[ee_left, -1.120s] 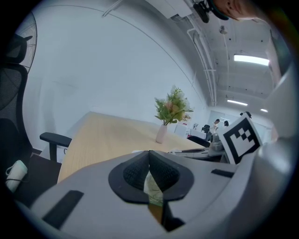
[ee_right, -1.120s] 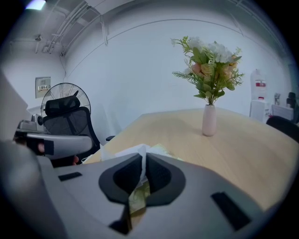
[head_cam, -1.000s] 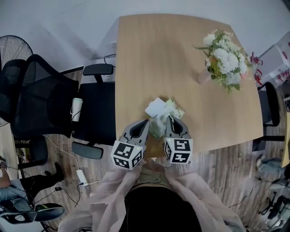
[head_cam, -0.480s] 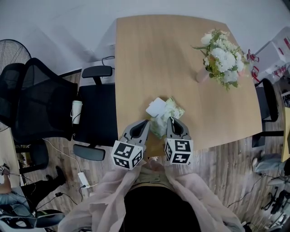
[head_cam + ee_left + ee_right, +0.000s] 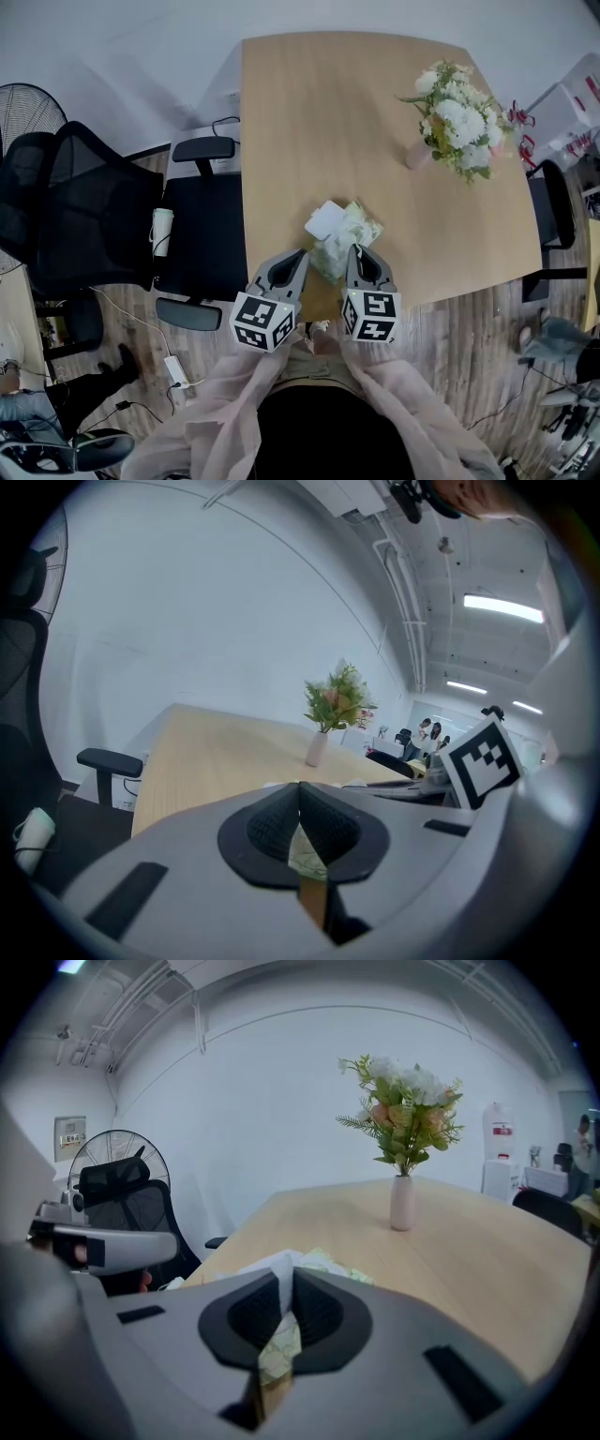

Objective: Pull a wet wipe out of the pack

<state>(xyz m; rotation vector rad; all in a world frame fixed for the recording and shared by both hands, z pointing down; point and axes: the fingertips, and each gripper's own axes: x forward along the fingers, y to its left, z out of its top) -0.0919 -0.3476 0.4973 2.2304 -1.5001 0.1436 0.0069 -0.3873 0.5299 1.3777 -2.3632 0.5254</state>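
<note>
The pack [image 5: 345,236] lies on the table [image 5: 319,112], just inside its near edge and about midway along it. Its near end is hidden behind the two grippers, so its full outline cannot be made out. It is a soft, crumpled pouch of pale green patterned film. A flat white sheet [image 5: 325,219] stands up from its far left corner; whether this is a wipe or the flap cannot be told.

The left gripper [image 5: 302,255] reaches over the table's near edge, its ribbed black pads [image 5: 328,827] pressed together on a thin fold of the green film. The right gripper [image 5: 356,251], just beside it, is also closed. A narrow strip sits between its pads, white at the tip and patterned lower down. Both have grey shells, each bearing a marker cube.

The table is pale wood with rounded corners. Flowers [image 5: 459,122] in a pink vase stand near its far right corner. Black mesh chairs [image 5: 84,206] stand off its left side, one partly cut off.
</note>
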